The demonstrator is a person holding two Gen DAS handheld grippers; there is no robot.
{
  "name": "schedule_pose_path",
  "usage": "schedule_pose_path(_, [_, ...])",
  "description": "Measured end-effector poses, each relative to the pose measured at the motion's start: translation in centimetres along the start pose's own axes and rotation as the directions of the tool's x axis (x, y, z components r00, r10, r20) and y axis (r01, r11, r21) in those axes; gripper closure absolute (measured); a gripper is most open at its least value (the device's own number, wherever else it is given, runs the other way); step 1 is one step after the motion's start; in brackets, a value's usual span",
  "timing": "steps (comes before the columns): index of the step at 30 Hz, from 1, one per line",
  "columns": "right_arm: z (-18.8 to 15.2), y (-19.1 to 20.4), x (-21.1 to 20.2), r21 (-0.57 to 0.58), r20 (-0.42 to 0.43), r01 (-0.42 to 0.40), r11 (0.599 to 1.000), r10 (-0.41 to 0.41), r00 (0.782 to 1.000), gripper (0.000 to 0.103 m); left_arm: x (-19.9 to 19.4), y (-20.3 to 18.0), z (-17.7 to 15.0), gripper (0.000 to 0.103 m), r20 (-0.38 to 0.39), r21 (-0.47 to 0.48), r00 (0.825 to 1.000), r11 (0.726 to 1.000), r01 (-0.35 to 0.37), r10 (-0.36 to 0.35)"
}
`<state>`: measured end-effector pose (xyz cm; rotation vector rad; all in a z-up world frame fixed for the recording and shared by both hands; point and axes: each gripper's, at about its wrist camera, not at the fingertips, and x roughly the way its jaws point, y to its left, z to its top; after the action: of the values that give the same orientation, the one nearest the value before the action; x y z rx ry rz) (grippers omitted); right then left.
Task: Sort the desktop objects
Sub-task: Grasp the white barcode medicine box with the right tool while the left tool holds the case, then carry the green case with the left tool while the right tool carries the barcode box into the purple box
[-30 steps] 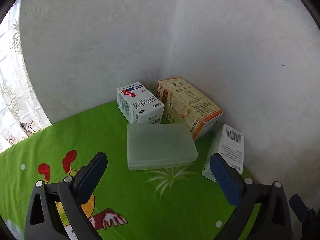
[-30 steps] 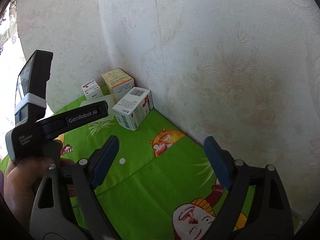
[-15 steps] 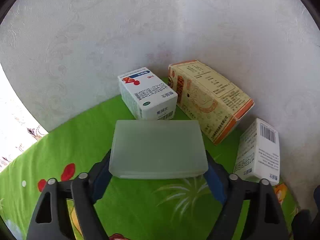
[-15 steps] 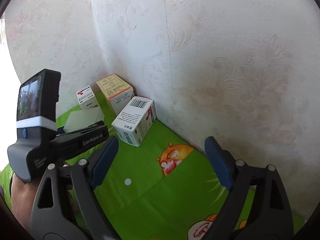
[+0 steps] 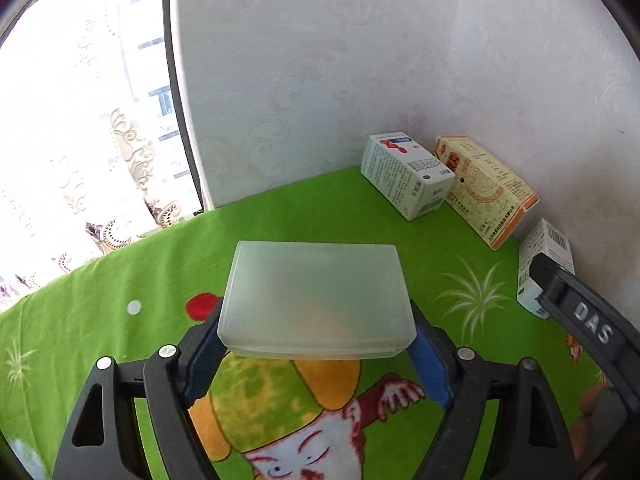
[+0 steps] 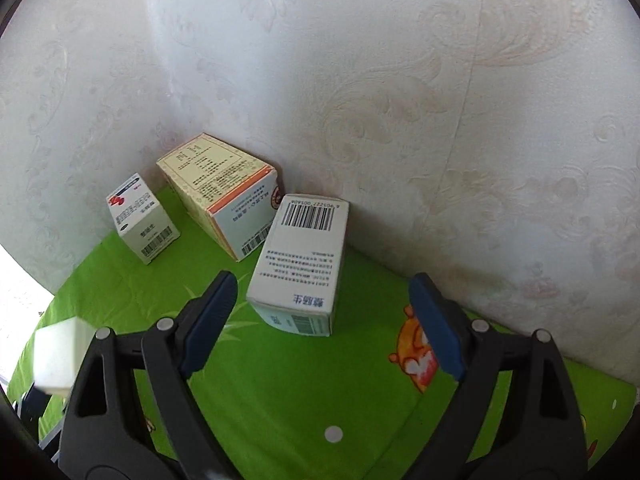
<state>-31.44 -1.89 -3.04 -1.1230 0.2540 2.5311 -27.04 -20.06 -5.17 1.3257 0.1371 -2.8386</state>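
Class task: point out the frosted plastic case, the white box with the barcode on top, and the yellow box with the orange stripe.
frosted plastic case (image 5: 316, 292), left wrist view, middle of its lid.
white barcode box (image 6: 300, 256), right wrist view, printed top face.
yellow box (image 6: 212, 172), right wrist view, top panel.

Ahead of my right gripper (image 6: 322, 312) the barcode box (image 6: 302, 258) sits between the spread fingers, with the yellow box (image 6: 218, 190) and the small white box (image 6: 142, 220) crowding the wall corner (image 6: 256, 100) beyond it. To its right I see bare green cloth (image 6: 360, 380) along the wall. My left gripper (image 5: 316, 354) is filled by the frosted case (image 5: 316, 300); open cloth lies ahead and to its left.
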Motion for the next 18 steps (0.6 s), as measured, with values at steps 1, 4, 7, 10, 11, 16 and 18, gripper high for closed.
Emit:
schedule_pose_path(1, [0.1, 0.0, 0.3, 0.005, -0.003, 0.012, 1.000, -0.012, 1.000, 0.016, -0.7, 0.5, -0.2, 0.021, 0.014, -0.012, 1.000, 1.000, -0.006, 0.007])
schedule_pose_path(4, [0.2, 0.0, 1.2, -0.007, -0.024, 0.037, 0.999, -0.037, 0.999, 0.037, -2.4, 1.6, -0.6, 0.021, 0.037, -0.042, 0.999, 0.999, -0.003, 0.004])
schedule_pose_path(7, [0.0, -0.2, 1.7, -0.016, -0.052, 0.010, 1.000, -0.011, 0.999, 0.060, -4.1, 2.2, -1.2, 0.021, 0.060, -0.077, 0.998, 0.997, 0.005, -0.001])
schedule_pose_path(10, [-0.1, -0.5, 1.3, -0.020, -0.039, 0.015, 1.000, -0.016, 0.999, 0.061, -5.1, 2.1, -2.0, 0.021, 0.082, -0.089, 0.997, 0.996, 0.010, -0.003])
schedule_pose_path(11, [-0.2, -0.7, 1.1, -0.021, -0.035, 0.011, 1.000, -0.012, 0.999, 0.061, -5.5, 2.4, -1.9, 0.021, 0.088, -0.094, 0.996, 0.996, 0.013, -0.005])
schedule_pose_path(16, [-1.3, -2.3, -0.9, -0.058, -0.019, -0.015, 0.998, 0.014, 1.000, 0.061, -7.6, 3.5, -2.3, 0.021, 0.123, -0.102, 0.992, 0.995, 0.003, 0.010])
schedule_pose_path(18, [-2.1, -3.1, -2.4, -0.073, -0.014, -0.039, 0.997, 0.038, 0.999, 0.061, -8.5, 3.8, -2.7, 0.021, 0.134, -0.106, 0.991, 0.994, -0.001, 0.015])
